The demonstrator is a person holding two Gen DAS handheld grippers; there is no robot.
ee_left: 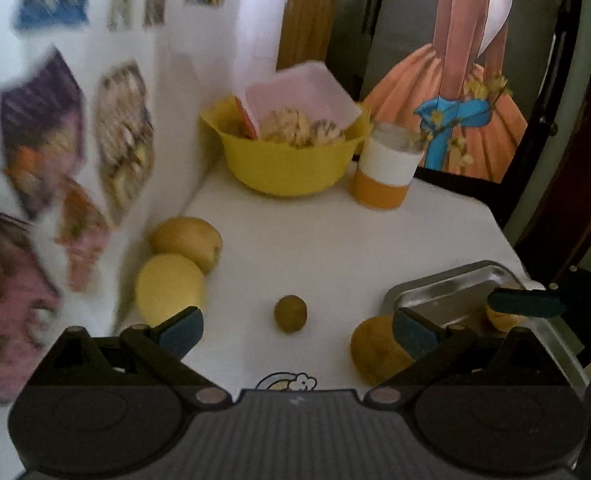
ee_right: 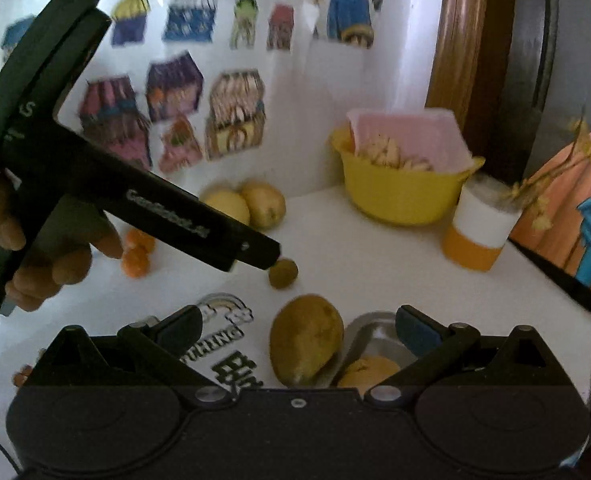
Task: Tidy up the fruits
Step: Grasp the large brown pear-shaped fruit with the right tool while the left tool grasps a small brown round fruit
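Left claw (ee_left: 297, 330), spread wide and empty, hovers over the white table (ee_left: 335, 232); a small round brown kiwi (ee_left: 290, 313) lies ahead, between its blue-padded fingertips (ee_left: 181, 330) without touching them. An elongated, matt brown-green mango (ee_left: 375, 350) lies beside the right fingertip, against the rim of a shiny metal tray (ee_left: 447, 292). Two smooth yellow fruits (ee_left: 175, 268) rest touching one another near the wall. Right claw (ee_right: 297, 330), likewise fully spread and empty, sits above the mango and tray, where an orange-yellow fruit (ee_right: 369, 372) lies. Farther back stand a yellow plastic bowl (ee_left: 291, 160) and an orange-and-white cup (ee_left: 385, 170).
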